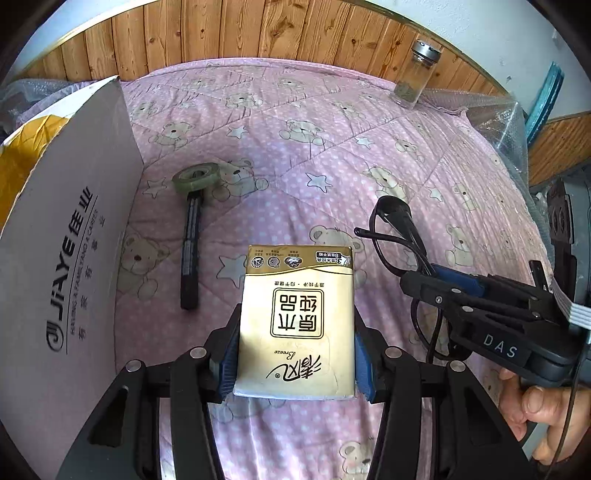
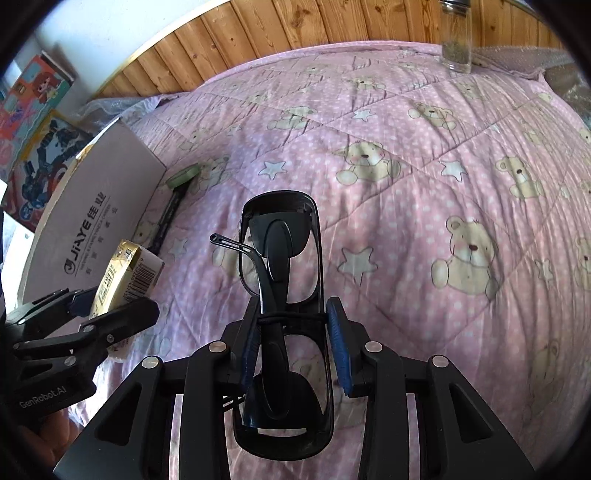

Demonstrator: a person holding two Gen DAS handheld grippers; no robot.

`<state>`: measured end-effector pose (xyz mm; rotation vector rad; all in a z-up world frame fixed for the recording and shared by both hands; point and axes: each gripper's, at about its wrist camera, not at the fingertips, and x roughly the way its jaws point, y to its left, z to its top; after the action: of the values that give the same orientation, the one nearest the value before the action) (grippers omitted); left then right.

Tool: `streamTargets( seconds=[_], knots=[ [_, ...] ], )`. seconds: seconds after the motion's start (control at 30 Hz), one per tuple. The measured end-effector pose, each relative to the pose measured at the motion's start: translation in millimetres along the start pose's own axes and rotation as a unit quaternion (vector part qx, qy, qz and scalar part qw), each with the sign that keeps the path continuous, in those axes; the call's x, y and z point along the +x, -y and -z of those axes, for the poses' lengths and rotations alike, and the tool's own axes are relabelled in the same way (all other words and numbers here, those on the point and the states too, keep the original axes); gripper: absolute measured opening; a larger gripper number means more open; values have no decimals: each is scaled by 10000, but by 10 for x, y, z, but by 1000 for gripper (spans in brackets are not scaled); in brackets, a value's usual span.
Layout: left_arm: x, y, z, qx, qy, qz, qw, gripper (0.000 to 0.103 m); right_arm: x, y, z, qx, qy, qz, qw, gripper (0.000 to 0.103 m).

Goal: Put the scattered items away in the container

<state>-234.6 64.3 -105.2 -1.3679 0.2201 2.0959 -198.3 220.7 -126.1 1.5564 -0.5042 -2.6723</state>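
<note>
1. The left gripper [image 1: 295,354] has its blue pads [image 1: 228,363] pressed on both long sides of a gold tissue pack [image 1: 297,325], holding it clear of the quilt, just beside the cardboard box [image 1: 77,258].
2. The right gripper [image 2: 295,347] is clamped narrowly on folded black glasses [image 2: 284,295], held on edge, farther from the box than the tissue pack.
3. Only the right wrist view shows the pack's barcode end [image 2: 142,275] and the stacked picture boxes [image 2: 33,122] behind the cardboard box; only the left wrist view shows the person's hand [image 1: 543,413] on the right gripper's handle.
4. Against the box's near corner lies a green tape roll [image 1: 197,177], touching one end of a black bar-shaped object [image 1: 190,254].
5. Far from the box, by the wooden wall panelling [image 1: 258,33], a glass jar [image 1: 415,75] with a metal lid stands upright.
6. All rests on a pink quilt [image 1: 332,155] printed with bears and stars.
7. Writing: "JiAYE" on the box, "Breeze" on the pack, "DAS" and "GenRobot.AI" on the grippers.
</note>
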Motion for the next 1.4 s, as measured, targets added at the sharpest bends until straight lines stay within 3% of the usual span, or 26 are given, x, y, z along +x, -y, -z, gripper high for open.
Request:
streamTargets(
  seconds=[0.33, 0.7, 1.4],
  knots=[
    [-493, 54, 346, 42, 220, 26, 9997, 52, -267, -321, 441, -202, 10, 53, 9998, 36],
    [-902, 73, 516, 31, 575, -5, 9983, 52, -485, -585, 765, -365, 13, -16, 9993, 36],
    [-1535, -72, 645, -102, 1203, 167, 9925, 52, -1026, -1309, 809, -953, 371, -378, 9940, 36]
  ],
)
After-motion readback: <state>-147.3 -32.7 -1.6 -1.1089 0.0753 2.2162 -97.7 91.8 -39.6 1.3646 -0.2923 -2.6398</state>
